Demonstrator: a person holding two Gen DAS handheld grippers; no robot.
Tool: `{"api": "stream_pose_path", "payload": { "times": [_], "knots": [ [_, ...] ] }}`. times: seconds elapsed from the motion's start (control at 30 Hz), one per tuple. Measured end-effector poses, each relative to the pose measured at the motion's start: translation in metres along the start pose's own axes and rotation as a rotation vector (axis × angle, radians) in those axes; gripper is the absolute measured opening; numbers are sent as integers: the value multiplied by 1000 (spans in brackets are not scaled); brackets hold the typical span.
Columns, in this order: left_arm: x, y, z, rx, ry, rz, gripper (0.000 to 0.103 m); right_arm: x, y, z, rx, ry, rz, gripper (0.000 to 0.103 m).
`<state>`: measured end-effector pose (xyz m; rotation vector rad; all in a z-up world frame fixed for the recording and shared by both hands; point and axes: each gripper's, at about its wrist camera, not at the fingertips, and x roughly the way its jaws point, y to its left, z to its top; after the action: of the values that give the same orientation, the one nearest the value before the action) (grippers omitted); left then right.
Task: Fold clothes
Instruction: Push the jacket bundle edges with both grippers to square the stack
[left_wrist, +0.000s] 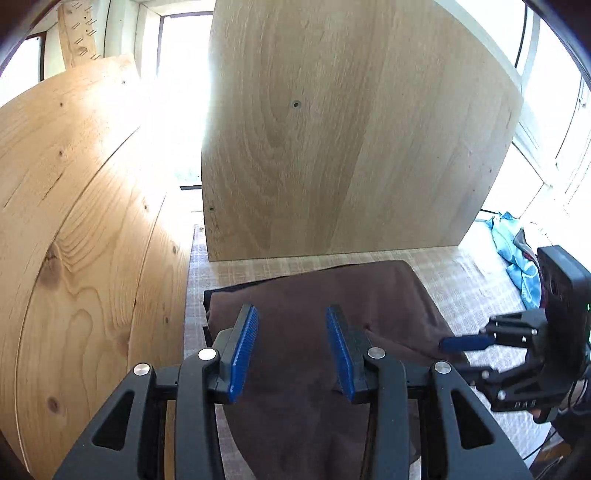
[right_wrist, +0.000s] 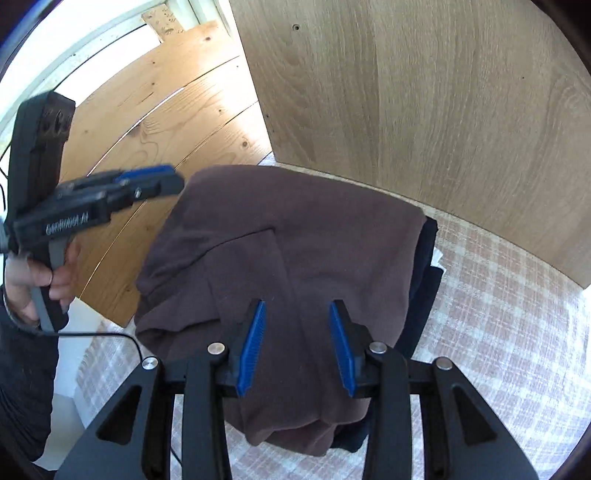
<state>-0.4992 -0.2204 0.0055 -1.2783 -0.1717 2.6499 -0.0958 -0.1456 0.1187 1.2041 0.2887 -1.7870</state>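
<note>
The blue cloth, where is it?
The crumpled blue cloth shows only in the left wrist view, at the far right edge on the checked tablecloth, right of the brown garment and beyond the right hand-held gripper.

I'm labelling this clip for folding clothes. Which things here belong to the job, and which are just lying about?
Job:
brown garment, folded on the checked cloth
dark garment under it
left tongs, open
right tongs, open

Lying about:
blue cloth
wooden panel
pine boards
</note>
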Motion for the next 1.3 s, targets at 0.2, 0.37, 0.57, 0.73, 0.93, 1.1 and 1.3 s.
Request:
{"api": "stream_pose_path", "payload": {
  "times": [0.2, 0.37, 0.57, 0.73, 0.93, 1.1, 1.3],
  "knots": [
    [72, 11, -6, 54, 170, 140, 40, 31, 18, -23, -129, 37, -93, 37],
    [-15, -12, -25, 66, 37, 55, 40, 7, 16, -18, -67, 22, -48, 37],
    [-22, -47, -108, 116, 163, -59, 43, -5, 17, -47, -80, 33, -86, 41],
    [-23, -51, -135, 187, 224, -1, 43, 12, -2, -62, -101, 98, -127, 55],
    [-65, -57, -113, 165, 98, 28, 48, -33, 8, -61, -89, 14, -146, 55],
    [-32, -79, -125, 253, 149, 132, 48, -28, 33, -62, -119, 5, -164, 56],
    [-25, -74, -140, 160, 117, 289, 51, 3, 31, -66, -134, 73, -226, 56]
  ]
}}
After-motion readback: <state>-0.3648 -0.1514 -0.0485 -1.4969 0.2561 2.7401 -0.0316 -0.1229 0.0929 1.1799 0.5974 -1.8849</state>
